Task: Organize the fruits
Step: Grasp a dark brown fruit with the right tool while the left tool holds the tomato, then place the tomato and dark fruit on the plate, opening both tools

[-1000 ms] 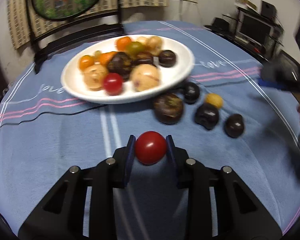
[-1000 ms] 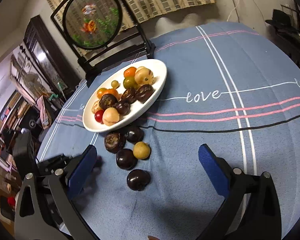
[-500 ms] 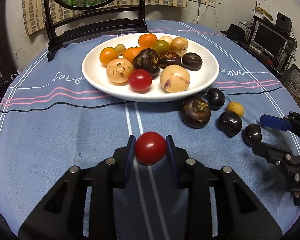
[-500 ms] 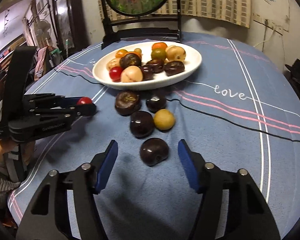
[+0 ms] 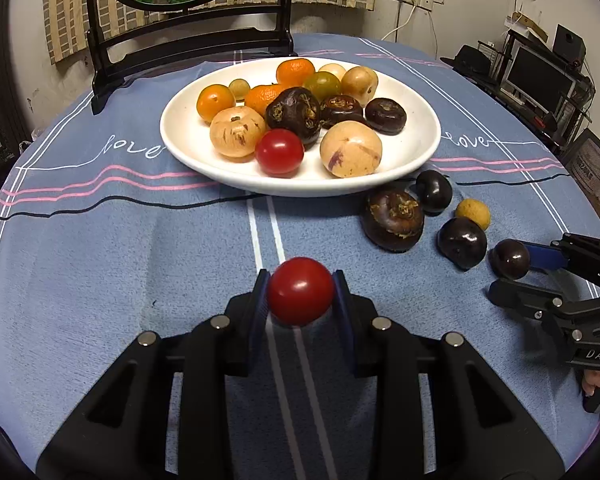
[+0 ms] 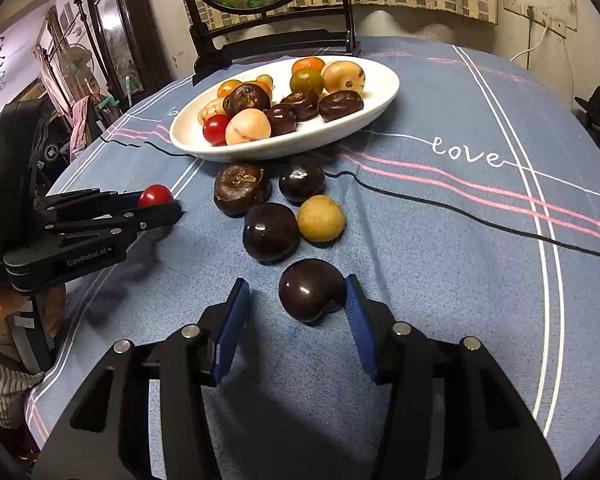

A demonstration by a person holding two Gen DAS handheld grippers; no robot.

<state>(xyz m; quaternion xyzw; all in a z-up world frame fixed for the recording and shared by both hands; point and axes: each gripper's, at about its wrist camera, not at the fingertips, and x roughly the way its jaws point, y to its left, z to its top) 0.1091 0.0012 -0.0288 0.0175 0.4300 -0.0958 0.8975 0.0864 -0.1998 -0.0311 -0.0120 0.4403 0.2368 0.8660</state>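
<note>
My left gripper (image 5: 300, 285) is shut on a red cherry tomato (image 5: 300, 294), held just above the blue tablecloth in front of the white plate (image 5: 188, 136) of mixed fruit. In the right wrist view the left gripper (image 6: 158, 205) and its tomato (image 6: 155, 195) sit at the left. My right gripper (image 6: 296, 300) straddles a glossy dark fruit (image 6: 310, 290) on the cloth, and its jaws are closing. The right pad touches the fruit, while the left pad stands clear of it. The left wrist view shows this fruit (image 5: 510, 258) by the right gripper (image 5: 514, 276).
Loose fruit lies between the plate (image 6: 284, 148) and my right gripper: a rough brown one (image 6: 242, 188), two dark glossy ones (image 6: 302, 178) (image 6: 270, 232) and a yellow one (image 6: 321, 218). A black stand with a round picture (image 5: 188, 52) borders the table's far edge.
The right gripper's jaws have narrowed from wide open and it has come down around the nearest dark fruit. The left gripper keeps hold of the tomato, almost in place.
</note>
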